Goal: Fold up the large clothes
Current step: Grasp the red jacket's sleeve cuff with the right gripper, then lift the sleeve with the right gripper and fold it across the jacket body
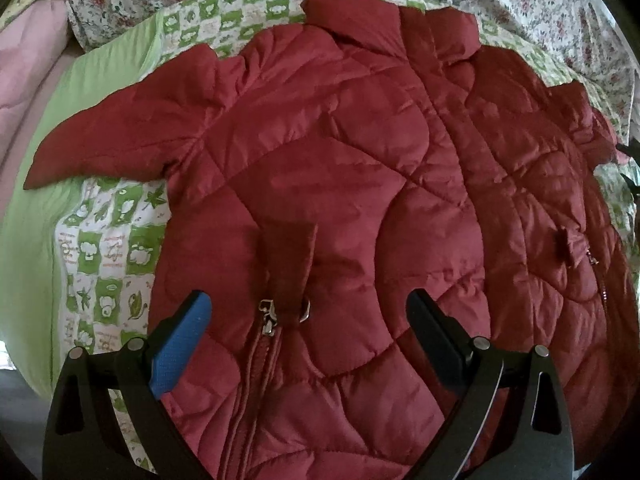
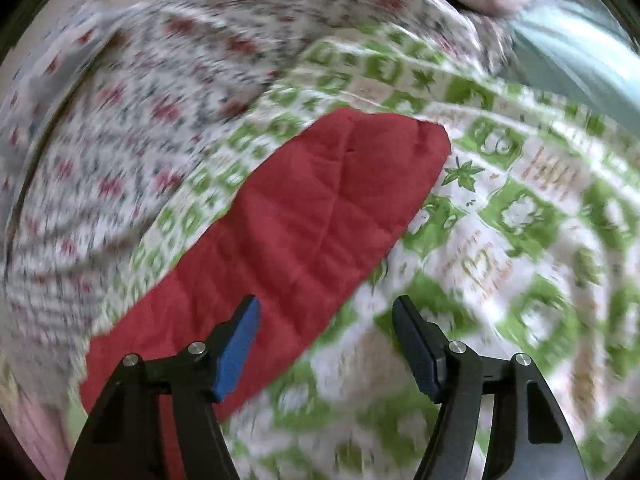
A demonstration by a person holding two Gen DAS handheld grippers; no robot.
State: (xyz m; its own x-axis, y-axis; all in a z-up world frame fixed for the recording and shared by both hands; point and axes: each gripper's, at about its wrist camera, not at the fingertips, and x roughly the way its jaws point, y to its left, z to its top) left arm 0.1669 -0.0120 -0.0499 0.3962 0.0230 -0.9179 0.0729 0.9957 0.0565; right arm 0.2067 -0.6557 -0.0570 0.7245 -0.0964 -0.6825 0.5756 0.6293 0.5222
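A dark red quilted jacket (image 1: pixel 340 152) lies spread flat on the bed, collar at the far side, one sleeve (image 1: pixel 112 140) stretched to the left. My left gripper (image 1: pixel 308 312) hovers open over the jacket's lower front, its fingers either side of a pocket zip pull (image 1: pixel 266 312) and a fabric tab. In the blurred right wrist view the other red sleeve (image 2: pixel 312 232) runs diagonally across the bedspread, its cuff at the upper right. My right gripper (image 2: pixel 326 320) stands open above the sleeve's edge, the blue pad (image 2: pixel 240 344) over the red cloth, nothing pinched.
Under the jacket lies a green-and-white patterned bedspread (image 1: pixel 108 252) over a plain green sheet (image 1: pixel 24 240). A floral quilt (image 1: pixel 520 4) is bunched along the far side. A pink blanket (image 1: pixel 28 52) sits at the far left, and a pale green surface (image 2: pixel 580 48) lies beyond the bed.
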